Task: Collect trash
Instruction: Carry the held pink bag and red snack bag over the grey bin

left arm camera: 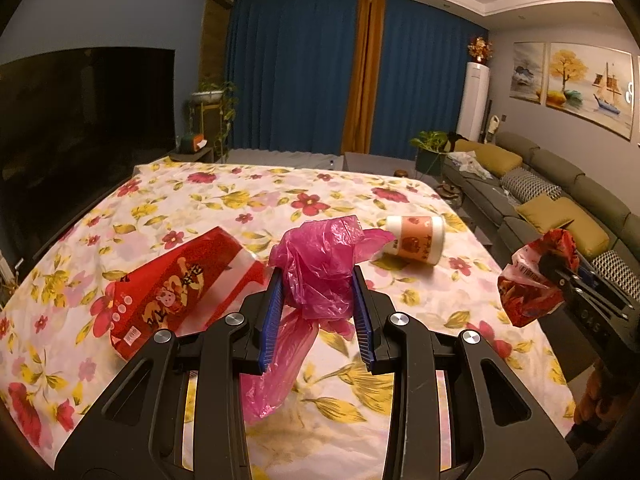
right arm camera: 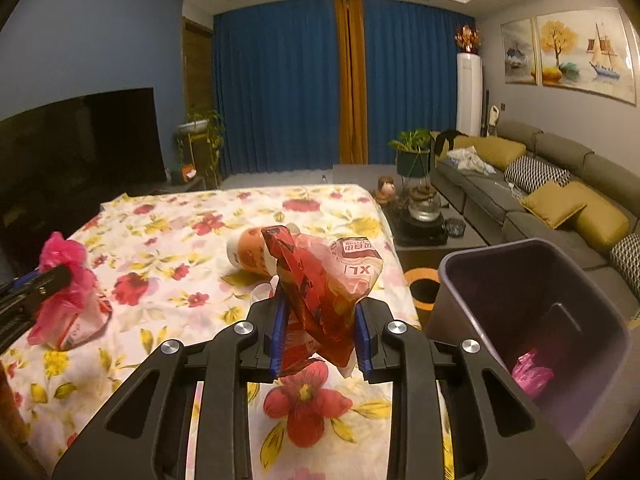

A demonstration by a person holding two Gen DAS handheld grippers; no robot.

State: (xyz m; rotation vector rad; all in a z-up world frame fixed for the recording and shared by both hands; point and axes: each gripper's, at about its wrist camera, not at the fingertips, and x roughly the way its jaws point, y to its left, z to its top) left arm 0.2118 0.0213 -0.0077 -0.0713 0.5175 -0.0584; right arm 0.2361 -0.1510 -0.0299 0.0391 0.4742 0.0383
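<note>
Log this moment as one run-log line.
left gripper: shut on pink plastic bag | right gripper: shut on red wrapper | paper cup: on table | bin: pink bag inside

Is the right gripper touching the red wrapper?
Touching. The right wrist view shows the right gripper with its jaws squeezing the crumpled red wrapper from both sides, lifted off the flowery cloth.

Floral tablecloth (left arm camera: 248, 196) covers table. Dark TV screen (left arm camera: 80, 120) at left. Blue curtains (left arm camera: 296, 76) with orange strip (left arm camera: 362, 72) behind. Grey sofa (right arm camera: 516, 200), mustard cushions (right arm camera: 576, 208) (plus patterned ones) at right. Paintings (left arm camera: 588, 88) on wall. Potted plant (right arm camera: 412, 148) beside sofa.
</note>
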